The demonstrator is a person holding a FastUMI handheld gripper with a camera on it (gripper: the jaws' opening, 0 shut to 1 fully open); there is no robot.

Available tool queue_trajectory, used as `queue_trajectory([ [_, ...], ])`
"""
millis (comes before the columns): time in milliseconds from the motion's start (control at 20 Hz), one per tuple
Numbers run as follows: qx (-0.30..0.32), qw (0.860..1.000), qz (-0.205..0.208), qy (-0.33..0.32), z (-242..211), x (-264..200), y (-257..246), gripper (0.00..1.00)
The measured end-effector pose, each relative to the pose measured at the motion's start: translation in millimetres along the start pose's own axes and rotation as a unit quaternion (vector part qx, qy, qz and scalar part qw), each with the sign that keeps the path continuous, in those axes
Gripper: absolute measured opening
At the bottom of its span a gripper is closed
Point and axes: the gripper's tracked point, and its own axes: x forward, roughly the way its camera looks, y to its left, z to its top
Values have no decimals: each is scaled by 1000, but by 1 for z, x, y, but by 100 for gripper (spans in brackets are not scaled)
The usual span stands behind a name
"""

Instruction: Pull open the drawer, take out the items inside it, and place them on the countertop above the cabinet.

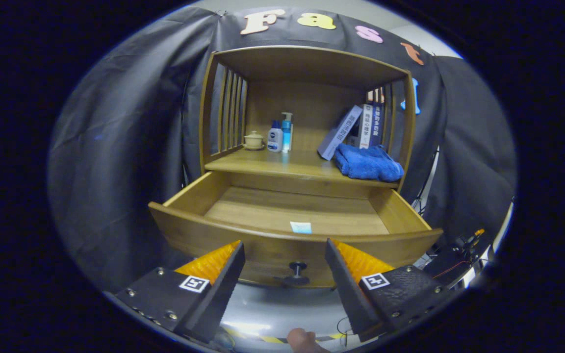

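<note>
A wooden cabinet has its drawer [223,235] pulled out toward me. On the drawer's floor, near its front wall, lies a small light-blue flat item [300,227]. A dark round knob [297,268] sticks out of the drawer front. My gripper [285,247] is open with nothing between its fingers. It hovers in front of the drawer front, with the knob just below and between the fingertips. The countertop [287,164] runs above the drawer.
On the countertop stand a small lidded cup [253,140], a white-and-blue bottle [275,137] and a blue pump bottle [287,131] at the left. A folded blue towel [368,162] and leaning books [356,130] sit at the right. Slatted sides and a roof enclose the shelf. A fingertip [304,340] shows below.
</note>
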Motion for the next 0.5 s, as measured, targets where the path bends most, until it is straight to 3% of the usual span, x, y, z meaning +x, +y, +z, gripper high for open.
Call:
queue_trajectory([
  [250,20,998,-37,50,41,47,-17,97],
  [500,34,985,-29,167,21,108,-29,97],
])
